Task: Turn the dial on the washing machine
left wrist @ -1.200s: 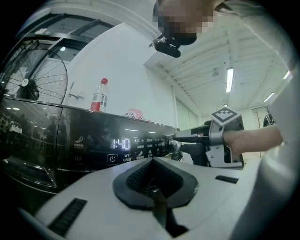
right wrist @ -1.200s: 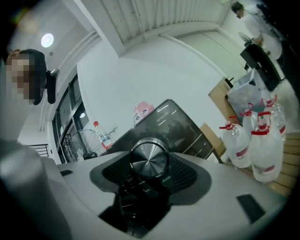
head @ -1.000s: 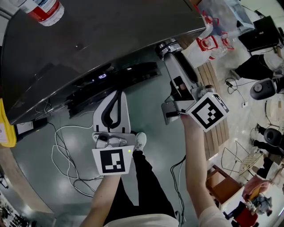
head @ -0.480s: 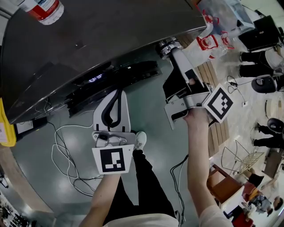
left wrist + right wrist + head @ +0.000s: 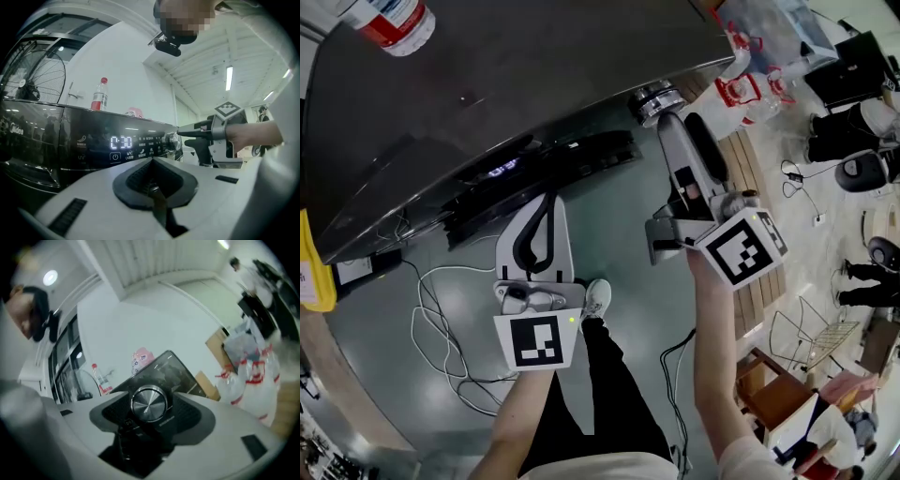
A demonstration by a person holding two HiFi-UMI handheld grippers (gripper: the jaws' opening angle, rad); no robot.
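Note:
The washing machine (image 5: 487, 84) is dark and glossy, and its control panel (image 5: 136, 143) shows lit digits. Its silver dial (image 5: 653, 99) sits at the panel's right end. My right gripper (image 5: 664, 117) reaches level onto that dial. In the right gripper view the dial (image 5: 149, 403) fills the gap between the two dark pads, which close against its sides. The left gripper view shows the dial (image 5: 172, 140) with the right gripper (image 5: 183, 133) on it. My left gripper (image 5: 546, 204) hangs a little short of the panel's middle, its pads (image 5: 140, 180) pressed together on nothing.
A red-labelled water bottle (image 5: 391, 21) stands on the machine's top, with a pink toy (image 5: 133, 112) further along. White cables (image 5: 431, 319) lie on the floor at the left. Plastic bags with red print (image 5: 750, 89) and a wooden slatted bench (image 5: 750, 169) sit right of the machine.
The right gripper rolled about the dial, its marker cube swinging out to the right and then back, while its tips stayed on the dial. The left gripper has not moved.

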